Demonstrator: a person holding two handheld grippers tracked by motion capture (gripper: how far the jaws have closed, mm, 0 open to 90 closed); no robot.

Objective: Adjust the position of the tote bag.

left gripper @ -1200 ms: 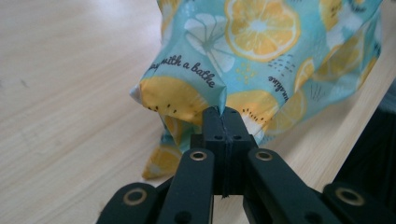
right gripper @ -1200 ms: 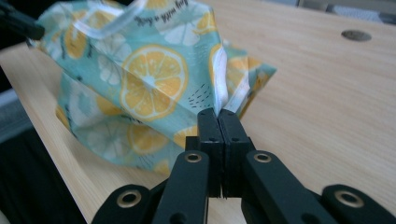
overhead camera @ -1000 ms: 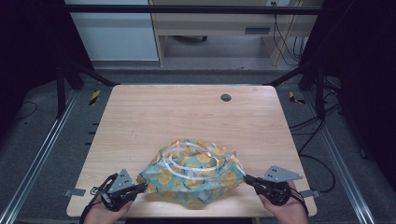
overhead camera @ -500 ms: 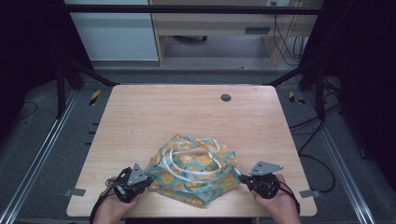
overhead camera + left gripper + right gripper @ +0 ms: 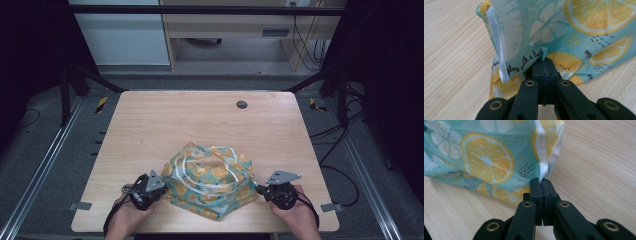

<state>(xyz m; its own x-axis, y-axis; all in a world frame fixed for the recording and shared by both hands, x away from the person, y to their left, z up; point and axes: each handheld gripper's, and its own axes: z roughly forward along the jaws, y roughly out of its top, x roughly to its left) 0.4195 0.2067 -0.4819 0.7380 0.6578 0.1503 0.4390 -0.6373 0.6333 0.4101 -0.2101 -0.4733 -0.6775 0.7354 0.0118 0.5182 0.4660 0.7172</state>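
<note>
Both hands have drawn inward, bunching the lemon-print bag point(image 5: 209, 182); each hand-held gripper, left point(image 5: 161, 186) and right point(image 5: 260, 190), stays clenched on its edges at lower centre.

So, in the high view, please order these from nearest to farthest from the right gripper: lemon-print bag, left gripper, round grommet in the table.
1. lemon-print bag, clamped in the right gripper.
2. left gripper, at the bag's opposite side.
3. round grommet, near the far edge.
</note>
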